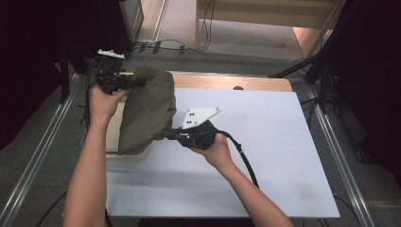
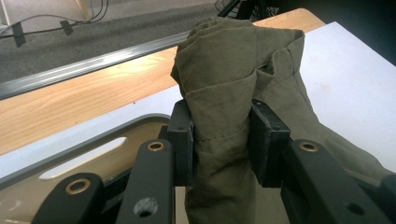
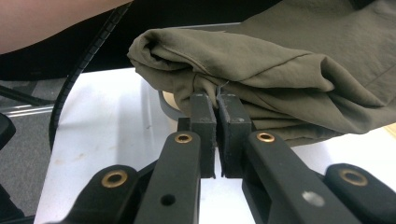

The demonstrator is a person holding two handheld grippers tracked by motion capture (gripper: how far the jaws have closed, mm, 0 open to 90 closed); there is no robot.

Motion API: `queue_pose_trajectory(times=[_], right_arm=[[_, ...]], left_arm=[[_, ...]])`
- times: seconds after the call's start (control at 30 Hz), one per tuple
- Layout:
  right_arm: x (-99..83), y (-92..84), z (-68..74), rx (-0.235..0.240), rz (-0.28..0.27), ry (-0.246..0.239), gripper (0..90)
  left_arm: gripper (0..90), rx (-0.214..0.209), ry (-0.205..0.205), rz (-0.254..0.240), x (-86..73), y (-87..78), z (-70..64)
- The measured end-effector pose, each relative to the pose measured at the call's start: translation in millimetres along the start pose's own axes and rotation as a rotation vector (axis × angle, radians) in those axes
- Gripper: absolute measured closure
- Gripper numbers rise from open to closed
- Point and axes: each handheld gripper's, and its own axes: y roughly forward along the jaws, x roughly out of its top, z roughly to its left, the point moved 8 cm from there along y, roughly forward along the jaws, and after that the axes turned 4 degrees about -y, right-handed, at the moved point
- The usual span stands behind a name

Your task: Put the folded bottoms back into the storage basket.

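Here, the right gripper [image 1: 163,136] clamps its jaws on the near corner of an olive garment [image 1: 146,106] lifted over a beige tray [image 1: 137,153] at the white worktop's [image 1: 265,156] left edge; farther off, the left gripper [image 1: 141,81] pinches a bunched fold at the far end

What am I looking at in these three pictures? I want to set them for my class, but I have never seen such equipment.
A person holds two hand-held tools, each with two black jaws. One picture looks down from above the white table; the other two come from cameras riding on each tool. The left gripper is shut on a thick fold of an olive-green cloth garment. The right gripper pinches its edge lower down. Under the garment lies a beige tray, at the table's left side.
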Motion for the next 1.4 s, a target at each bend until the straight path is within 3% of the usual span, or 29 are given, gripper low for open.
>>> queue_pose_trajectory(times=[0.93,1.4], right_arm=[[22.2,40.4,4.9,0.029,0.015,-0.011,84.4],[27.3,59.9,4.1,0.038,0.043,-0.024,84.4]], left_arm=[[66.5,0.07,0.026,-0.016,-4.1,-25.5,34.3],[66.4,0.107,0.056,0.002,-9.0,-24.6,45.7]])
